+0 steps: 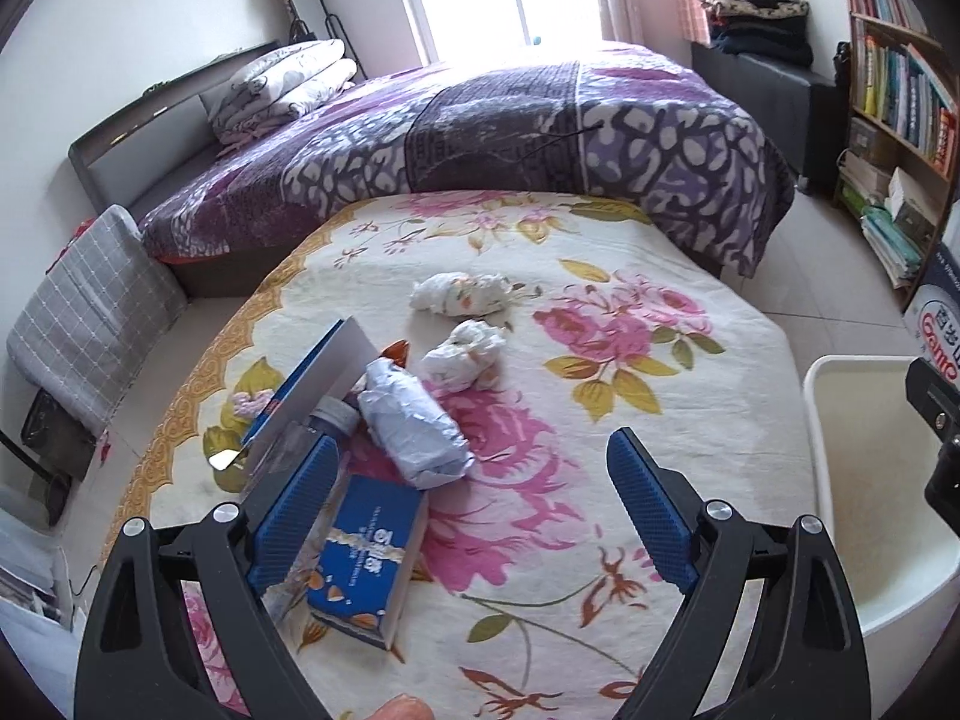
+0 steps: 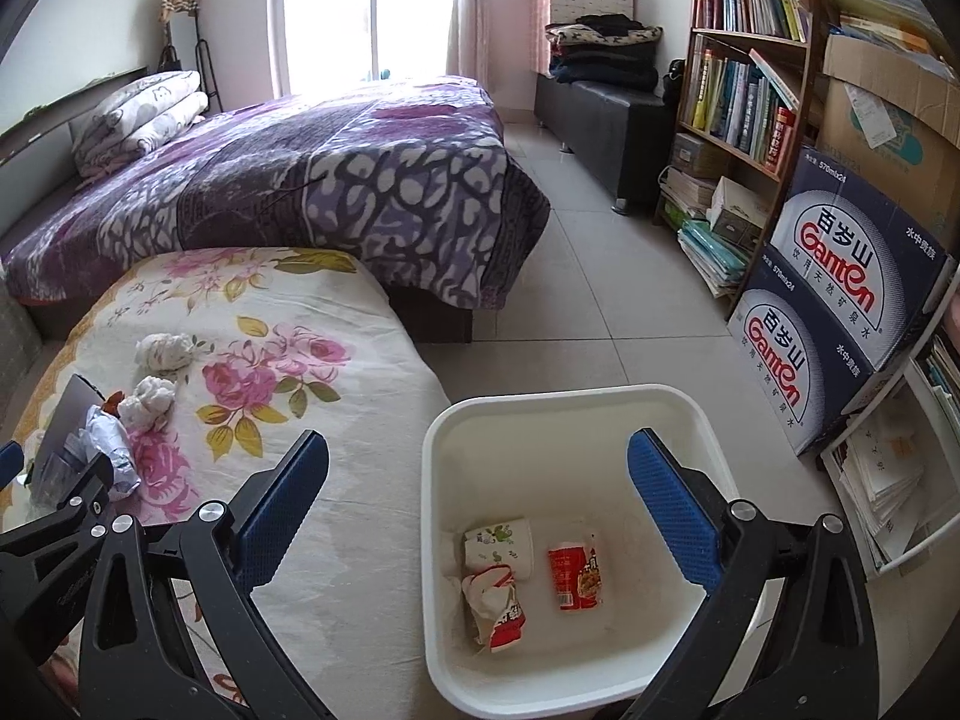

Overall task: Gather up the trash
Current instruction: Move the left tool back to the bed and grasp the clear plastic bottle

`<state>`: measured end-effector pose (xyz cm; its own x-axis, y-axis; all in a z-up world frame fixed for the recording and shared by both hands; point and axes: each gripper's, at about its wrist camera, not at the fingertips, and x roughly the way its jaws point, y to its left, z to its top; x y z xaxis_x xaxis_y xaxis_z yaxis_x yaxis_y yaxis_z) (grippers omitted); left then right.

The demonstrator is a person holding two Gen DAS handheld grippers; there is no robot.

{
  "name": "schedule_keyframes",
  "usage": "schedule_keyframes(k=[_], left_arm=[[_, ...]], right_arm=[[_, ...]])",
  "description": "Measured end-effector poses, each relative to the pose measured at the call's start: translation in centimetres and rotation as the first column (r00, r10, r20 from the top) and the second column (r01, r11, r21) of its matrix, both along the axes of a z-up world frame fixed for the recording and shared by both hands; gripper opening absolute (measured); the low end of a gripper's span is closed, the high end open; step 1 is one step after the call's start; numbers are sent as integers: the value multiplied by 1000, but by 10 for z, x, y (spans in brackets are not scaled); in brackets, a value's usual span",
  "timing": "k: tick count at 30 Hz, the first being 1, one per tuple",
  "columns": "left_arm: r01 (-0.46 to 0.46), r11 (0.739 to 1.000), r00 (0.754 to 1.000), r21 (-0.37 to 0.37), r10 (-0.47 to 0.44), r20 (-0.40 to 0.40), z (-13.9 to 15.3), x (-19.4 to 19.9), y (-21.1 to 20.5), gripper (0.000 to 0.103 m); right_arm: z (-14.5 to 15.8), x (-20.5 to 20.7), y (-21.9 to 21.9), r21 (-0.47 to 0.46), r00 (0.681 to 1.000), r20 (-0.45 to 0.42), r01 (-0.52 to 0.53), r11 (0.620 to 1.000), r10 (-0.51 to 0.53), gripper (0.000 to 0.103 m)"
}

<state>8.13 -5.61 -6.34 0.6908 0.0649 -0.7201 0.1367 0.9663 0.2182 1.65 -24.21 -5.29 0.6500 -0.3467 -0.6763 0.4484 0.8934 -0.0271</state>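
Left claw (image 1: 474, 495): spread wide, nothing between the blue pads, hanging over the floral sheet near its left edge.
Right claw (image 2: 480, 498): spread wide, empty, poised above the near left rim of the white bin.
Floral sheet (image 1: 600, 360): covering the low surface that carries the trash; purple-quilted bed (image 1: 480, 120) just behind its far edge.
Crumpled tissues (image 1: 462, 294): two white wads, close together near the middle of the sheet, toward the far edge.
Grey crumpled wrapper (image 1: 414, 426): near the left edge, beside the tissues, touching a blue carton.
Blue carton (image 1: 366, 564): lying flat at the near left, partly under the left claw's pad.
Open blue box (image 1: 312, 384): tilted, at the left edge, behind the grey wrapper.
White bin (image 2: 438, 480): on the tiled floor, just beside the sheet's right edge.
Bin contents: red packet (image 2: 573, 576), printed paper cup (image 2: 501, 546), torn red-and-white wrapper (image 2: 495, 606).
Bookshelf (image 2: 750, 60): against the right wall, water cartons (image 2: 840, 276) stacked in front.
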Motion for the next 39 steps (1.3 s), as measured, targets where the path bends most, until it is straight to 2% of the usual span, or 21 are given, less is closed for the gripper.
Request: schedule_keyframes(k=[6,11,14,17,20,24,25,27,28,32,34,39], left_arm=[[-78,994,994,79,84,-75,-19,16,39,89],[-133,983,975,124,152,-160,-36,33,77,89],[-157,981,958,118,180,-222,-46,44,102,89],[-170,983,933,76,185,-309,-54,54,125,89],[-192,981,905,25,187,-382,-61,62,146,89],[-189,980,872,-59,140,-469,-73,66,168,88],[-185,979,870,-80,125,-477,-75,66,172,88],[-163,977,870,-139,76,-487,-77,66,179,76],[-154,975,869,-161,56,-492,-77,65,181,75],[-120,975,876,-189,15,-482,-72,57,190,66],[-111,976,883,-189,9,-470,-68,52,195,64],[-106,967,897,-233,-8,-442,-55,46,209,62]], right_arm=[[-5,15,24,1,998,-20,-52,999,52,96],[-13,29,47,13,992,-46,-113,994,114,96],[-19,40,63,27,983,-72,-166,986,168,96],[-24,53,84,41,964,-97,-244,969,246,96],[-28,68,106,70,932,-107,-340,938,346,96],[-36,91,139,125,858,-118,-487,864,501,96],[-38,96,146,139,838,-120,-517,845,533,96],[-43,107,160,163,798,-125,-569,806,589,96],[-45,112,167,180,779,-123,-591,786,614,96],[-53,128,188,232,723,-113,-648,725,682,96],[-57,135,196,251,713,-115,-652,715,691,96],[-70,146,205,295,715,-119,-638,712,689,96]])
